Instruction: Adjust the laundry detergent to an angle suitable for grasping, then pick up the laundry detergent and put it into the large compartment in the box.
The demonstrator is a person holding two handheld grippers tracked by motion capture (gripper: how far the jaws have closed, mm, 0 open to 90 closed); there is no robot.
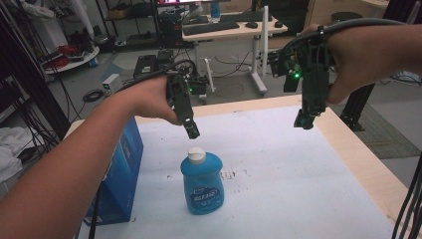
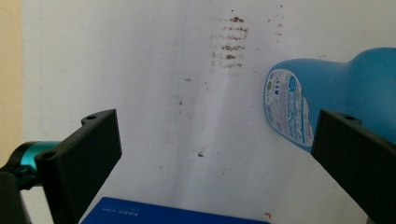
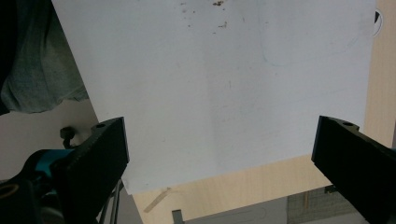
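The blue detergent bottle [image 1: 202, 183] (white cap on) stood upright on the white table sheet [image 1: 278, 169] beside a blue box [image 1: 122, 174], the left gripper [image 1: 192, 130] hovering wide-jawed just above it, the right gripper [image 1: 304, 121] farther off, likewise wide and empty.
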